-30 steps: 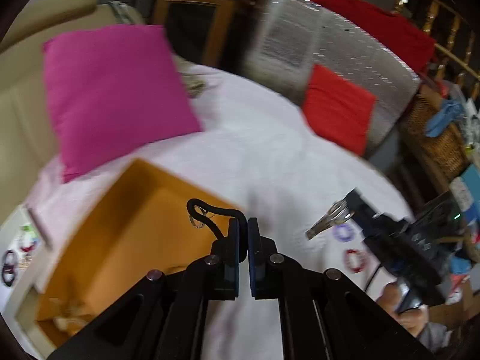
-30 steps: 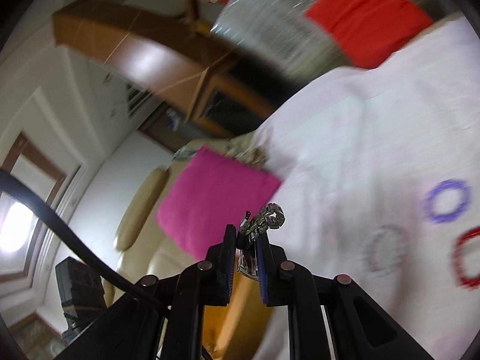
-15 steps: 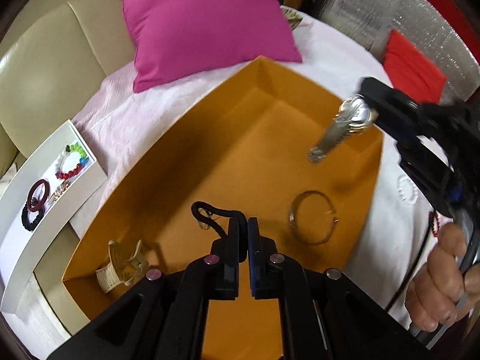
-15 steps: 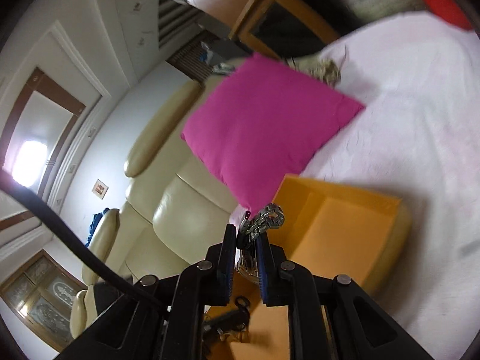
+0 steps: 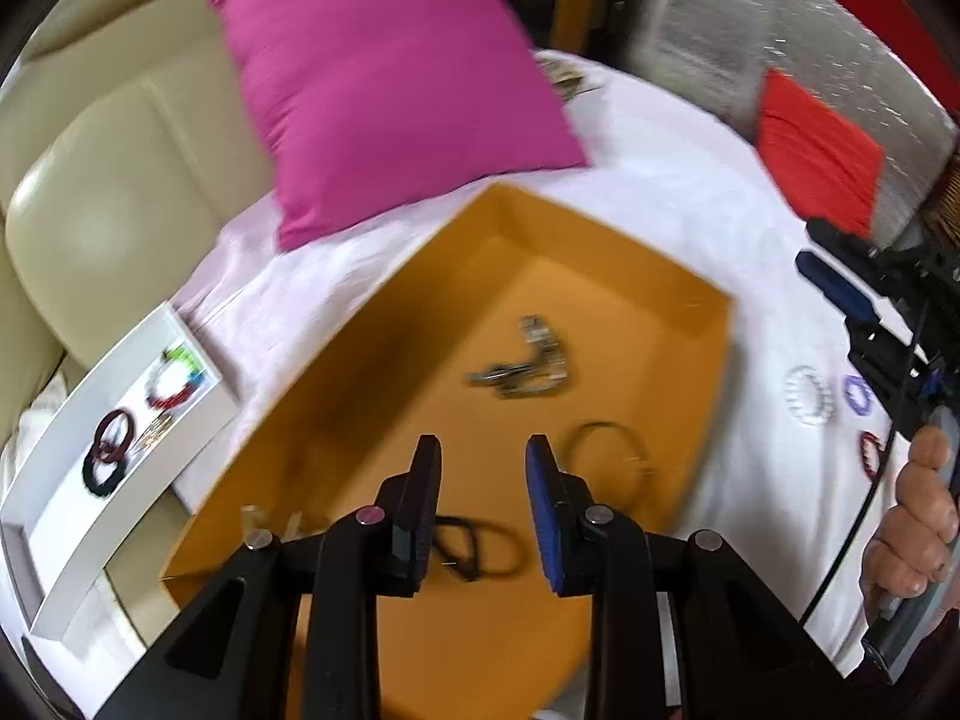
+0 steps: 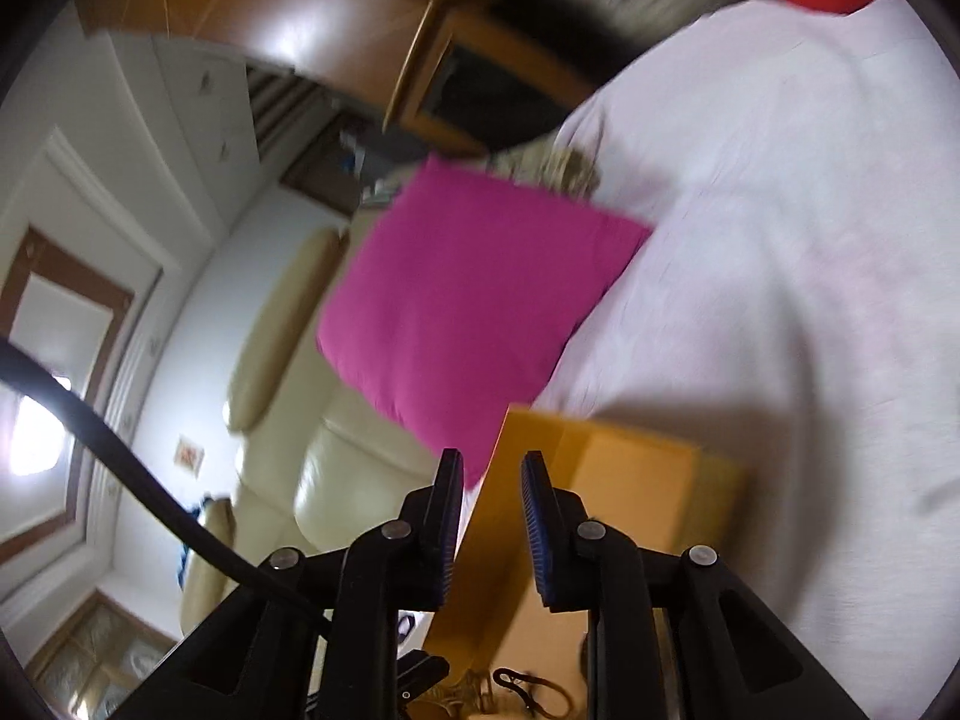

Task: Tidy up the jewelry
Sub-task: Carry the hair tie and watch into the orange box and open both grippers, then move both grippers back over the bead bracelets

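An orange box lies open on the white cloth. Inside it are a silver metal watch, a thin metal bangle and a black cord necklace. My left gripper is open and empty just above the box, over the black cord. My right gripper is open and empty beside the box's near edge; in the left wrist view it is at the right, off the box.
A white tray with bead bracelets and dark rings lies left of the box. White, purple and red rings lie on the cloth at right. A magenta cushion leans on a cream sofa behind.
Both grippers have opened. The black cord has dropped from the left one and the watch from the right one into the box. The right gripper has drawn back to the right.
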Demonstrator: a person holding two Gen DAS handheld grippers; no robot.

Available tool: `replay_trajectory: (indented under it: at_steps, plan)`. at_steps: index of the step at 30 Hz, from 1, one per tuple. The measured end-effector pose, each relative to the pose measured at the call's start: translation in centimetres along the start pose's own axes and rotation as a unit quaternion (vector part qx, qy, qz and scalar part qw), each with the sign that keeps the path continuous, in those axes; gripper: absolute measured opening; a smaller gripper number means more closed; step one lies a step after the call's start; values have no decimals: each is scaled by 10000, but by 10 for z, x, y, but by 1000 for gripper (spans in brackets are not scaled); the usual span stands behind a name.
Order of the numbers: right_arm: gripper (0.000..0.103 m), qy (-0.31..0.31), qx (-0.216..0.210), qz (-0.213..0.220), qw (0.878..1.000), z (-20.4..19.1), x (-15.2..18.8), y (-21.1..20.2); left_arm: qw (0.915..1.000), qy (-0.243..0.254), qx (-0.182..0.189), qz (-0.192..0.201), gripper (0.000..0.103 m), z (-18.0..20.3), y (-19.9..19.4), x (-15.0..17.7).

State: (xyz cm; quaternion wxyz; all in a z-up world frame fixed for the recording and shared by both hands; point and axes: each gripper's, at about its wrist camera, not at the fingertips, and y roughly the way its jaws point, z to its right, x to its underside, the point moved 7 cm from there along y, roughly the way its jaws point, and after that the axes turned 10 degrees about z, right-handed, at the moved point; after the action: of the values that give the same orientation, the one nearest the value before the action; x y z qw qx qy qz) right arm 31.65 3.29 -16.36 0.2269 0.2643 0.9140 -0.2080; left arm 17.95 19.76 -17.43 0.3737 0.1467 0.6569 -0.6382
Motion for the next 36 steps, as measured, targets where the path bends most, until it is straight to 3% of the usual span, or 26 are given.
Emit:
replay_trajectory:
  at_steps: [9, 14, 18, 22, 30, 34, 36]
  plan:
    - [23, 38, 785, 435, 9960, 52, -40, -106, 9953, 671, 697, -11, 36, 105, -15, 17]
    - [23, 344, 1095, 865, 9896, 85, -70, -181, 9927, 919, 771, -149, 47, 137, -21, 37]
    - [23, 937, 1385, 1114, 9796, 122, -90, -235, 9906, 1109, 790, -160, 51, 155, -34, 47]
    - [23, 1436, 1590, 1199, 9694, 153, -94, -274, 9881, 1251, 868, -193, 51, 172, -41, 55]
    - [23, 1818, 1810, 1476, 9552, 183, -83, -346, 9821, 1565, 1038, -151, 52, 200, -60, 63]
    - [23, 1941, 1802, 1530, 9521, 187, -74, -362, 9811, 1628, 1041, -72, 63, 207, -75, 66]
    - [23, 1944, 1771, 1531, 9526, 185, -69, -363, 9804, 1679, 1030, -10, 64, 210, -84, 66]
